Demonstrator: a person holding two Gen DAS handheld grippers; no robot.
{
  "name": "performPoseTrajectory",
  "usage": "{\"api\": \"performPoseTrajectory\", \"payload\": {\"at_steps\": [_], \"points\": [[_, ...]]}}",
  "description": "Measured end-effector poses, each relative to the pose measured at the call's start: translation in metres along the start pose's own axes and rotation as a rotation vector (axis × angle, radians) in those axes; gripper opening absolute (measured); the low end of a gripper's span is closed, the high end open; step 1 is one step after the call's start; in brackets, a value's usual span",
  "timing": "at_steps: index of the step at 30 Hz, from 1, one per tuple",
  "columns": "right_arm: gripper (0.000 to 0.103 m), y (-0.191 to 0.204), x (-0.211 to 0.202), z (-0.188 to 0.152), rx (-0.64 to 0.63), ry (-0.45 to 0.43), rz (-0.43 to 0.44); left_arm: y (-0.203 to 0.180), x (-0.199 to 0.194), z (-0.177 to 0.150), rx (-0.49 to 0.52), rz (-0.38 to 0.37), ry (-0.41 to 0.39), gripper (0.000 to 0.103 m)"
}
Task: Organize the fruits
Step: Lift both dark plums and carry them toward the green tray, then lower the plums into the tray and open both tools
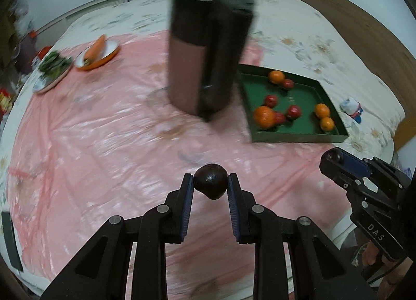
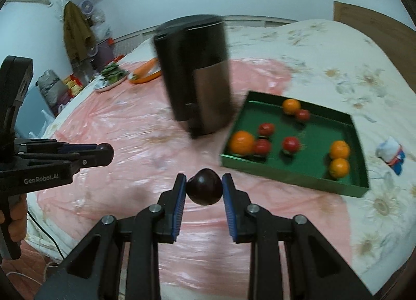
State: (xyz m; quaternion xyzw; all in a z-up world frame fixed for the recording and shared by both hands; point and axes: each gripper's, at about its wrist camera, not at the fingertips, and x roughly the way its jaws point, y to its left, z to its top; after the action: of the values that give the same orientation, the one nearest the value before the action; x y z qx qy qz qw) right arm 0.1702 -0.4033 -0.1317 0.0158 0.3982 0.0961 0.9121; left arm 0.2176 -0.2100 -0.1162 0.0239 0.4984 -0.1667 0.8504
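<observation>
My left gripper [image 1: 210, 181] is shut on a small dark, round fruit [image 1: 209, 188], held above the pink plastic sheet. My right gripper [image 2: 204, 181] is shut on a dark purple fruit [image 2: 205, 192] of about the same size. In the right wrist view the left gripper [image 2: 104, 153] comes in from the left, its fruit [image 2: 105, 147] showing at the tips. A green tray [image 1: 299, 139] [image 2: 286, 179] lies ahead to the right. It holds several oranges [image 2: 241, 142] and several small red fruits [image 2: 290, 143].
A tall dark cylindrical appliance [image 1: 205, 53] [image 2: 200, 73] stands left of the tray. Far left are an orange-rimmed plate with a carrot [image 1: 97, 51] and a plate of greens [image 1: 53, 68]. A small white and blue cloth item [image 2: 391, 154] lies right of the tray.
</observation>
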Motion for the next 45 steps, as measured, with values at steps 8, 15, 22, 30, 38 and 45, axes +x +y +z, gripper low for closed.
{"api": "performPoseTrajectory", "payload": {"at_steps": [8,15,22,30,38,45], "points": [[0.056,-0.055,-0.01,0.003,0.04,-0.024,-0.074,-0.055,0.019,0.03,0.063,-0.021,-0.01,0.022],[0.056,-0.089,-0.004,0.008,0.062,-0.033,-0.119,-0.087,0.038,0.053,0.096,-0.022,-0.017,0.022],[0.056,-0.13,0.015,0.019,0.089,-0.037,-0.177,-0.113,0.071,0.076,0.097,-0.017,-0.024,0.022],[0.056,-0.162,0.056,0.03,0.112,0.003,-0.186,-0.132,0.121,0.098,0.087,0.011,-0.001,0.022],[0.056,-0.167,0.098,0.031,0.123,0.035,-0.164,-0.134,0.16,0.11,0.08,0.049,0.017,0.022],[0.056,-0.176,0.116,0.02,0.146,0.067,-0.182,-0.13,0.183,0.11,0.069,0.066,0.041,0.022]]}}
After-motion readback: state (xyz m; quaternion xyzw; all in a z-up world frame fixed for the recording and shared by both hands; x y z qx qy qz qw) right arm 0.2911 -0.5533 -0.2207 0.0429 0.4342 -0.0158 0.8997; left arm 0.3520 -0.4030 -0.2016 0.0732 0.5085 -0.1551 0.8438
